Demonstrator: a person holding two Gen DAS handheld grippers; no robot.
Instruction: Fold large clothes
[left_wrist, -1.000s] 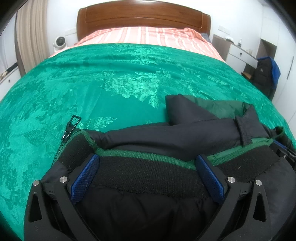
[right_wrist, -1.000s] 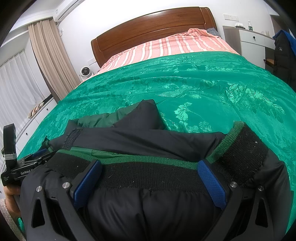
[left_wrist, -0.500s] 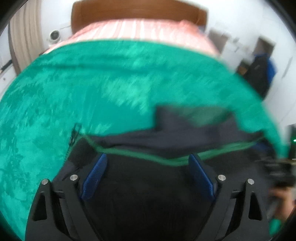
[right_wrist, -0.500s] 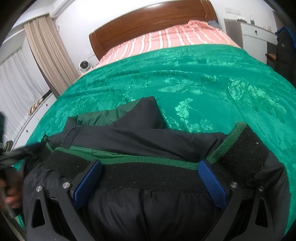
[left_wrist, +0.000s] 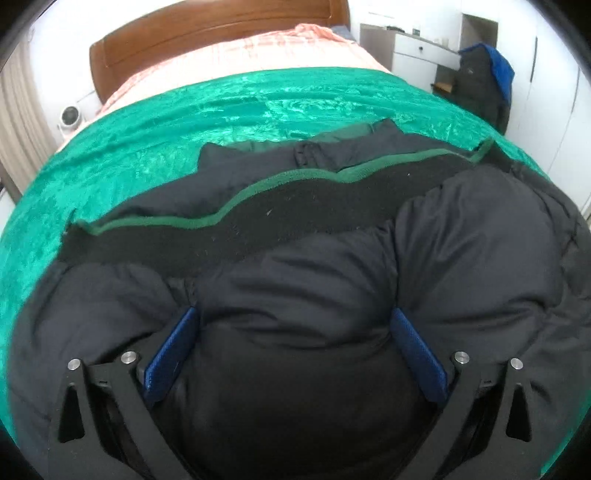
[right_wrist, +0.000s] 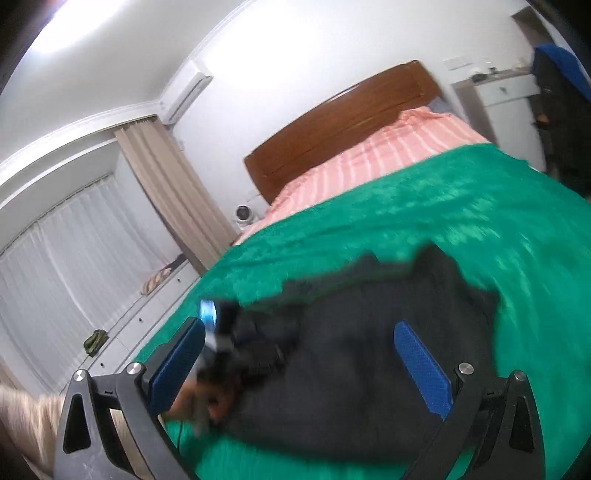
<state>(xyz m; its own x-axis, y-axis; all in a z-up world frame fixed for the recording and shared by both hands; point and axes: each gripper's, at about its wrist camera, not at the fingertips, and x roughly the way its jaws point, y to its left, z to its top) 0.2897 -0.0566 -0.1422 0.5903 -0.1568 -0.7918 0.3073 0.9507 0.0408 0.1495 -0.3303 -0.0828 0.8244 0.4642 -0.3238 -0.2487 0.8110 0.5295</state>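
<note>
A black puffy jacket (left_wrist: 303, 295) with a green-edged black fleece band (left_wrist: 236, 229) lies bunched on the green bedspread (left_wrist: 155, 147). My left gripper (left_wrist: 295, 350) stands open low over it, and the padding bulges up between its wide-apart blue pads (left_wrist: 173, 354). The right wrist view is blurred by motion. In it my right gripper (right_wrist: 301, 363) hangs open above the jacket (right_wrist: 354, 350) with nothing between its fingers. A hand (right_wrist: 199, 402) holding the left gripper's body (right_wrist: 218, 332) shows at the jacket's left edge.
A wooden headboard (left_wrist: 221, 33) and a pink striped sheet (left_wrist: 240, 55) lie beyond the bedspread. A white dresser (left_wrist: 421, 48) and a dark coat (left_wrist: 480, 81) stand to the right of the bed. Curtains (right_wrist: 74, 258) and a low cabinet (right_wrist: 147, 314) run along the left.
Both grippers have drawn back from the fleece band. The left now sits over the jacket's puffy body. The right has lifted and tilted away, its view blurred.
</note>
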